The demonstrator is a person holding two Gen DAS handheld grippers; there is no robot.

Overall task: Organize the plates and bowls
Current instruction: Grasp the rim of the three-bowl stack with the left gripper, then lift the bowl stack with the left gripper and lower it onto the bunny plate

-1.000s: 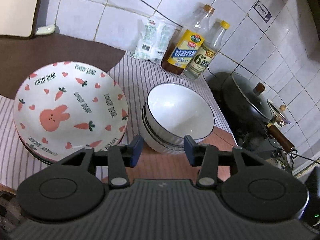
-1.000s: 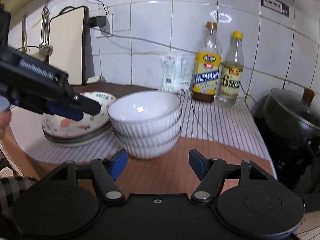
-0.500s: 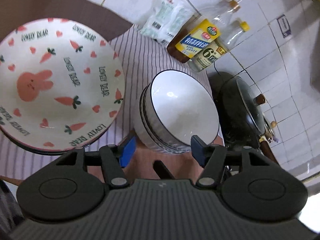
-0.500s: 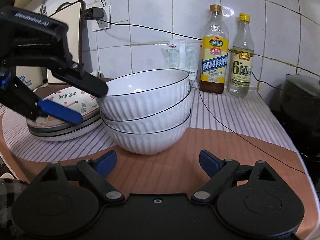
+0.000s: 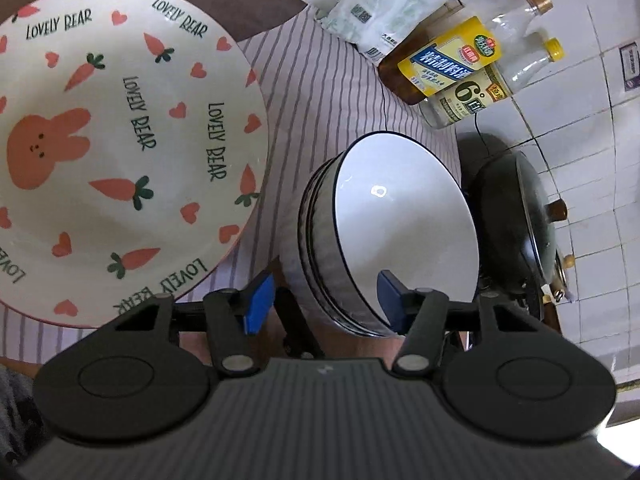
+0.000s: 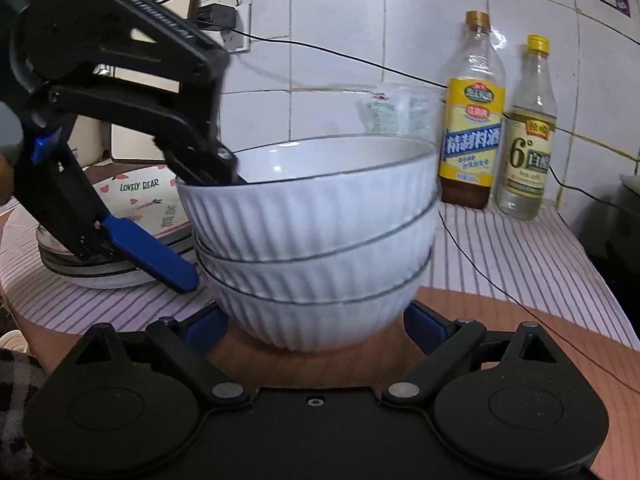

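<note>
A stack of three white ribbed bowls (image 6: pixel 312 240) stands on the counter; it also shows in the left wrist view (image 5: pixel 400 232). Left of it lies a stack of plates topped by a rabbit-and-carrot plate (image 5: pixel 120 140), also in the right wrist view (image 6: pixel 140 200). My left gripper (image 5: pixel 324 300) is open and straddles the near-left rim of the top bowl, one finger inside and one outside (image 6: pixel 152 252). My right gripper (image 6: pixel 316 328) is open, low at the counter, its fingers either side of the bottom bowl.
Two bottles (image 6: pixel 472 120) (image 6: pixel 528 132) and a plastic packet (image 5: pixel 380 4) stand against the tiled wall. A black lidded pot (image 5: pixel 516 216) sits to the right of the bowls. A thin black cable (image 6: pixel 500 288) runs across the striped cloth (image 6: pixel 520 256).
Both grippers have moved in on the bowl stack. The left one came down over the top bowl's rim; the right one slid forward until its fingers flank the bottom bowl.
</note>
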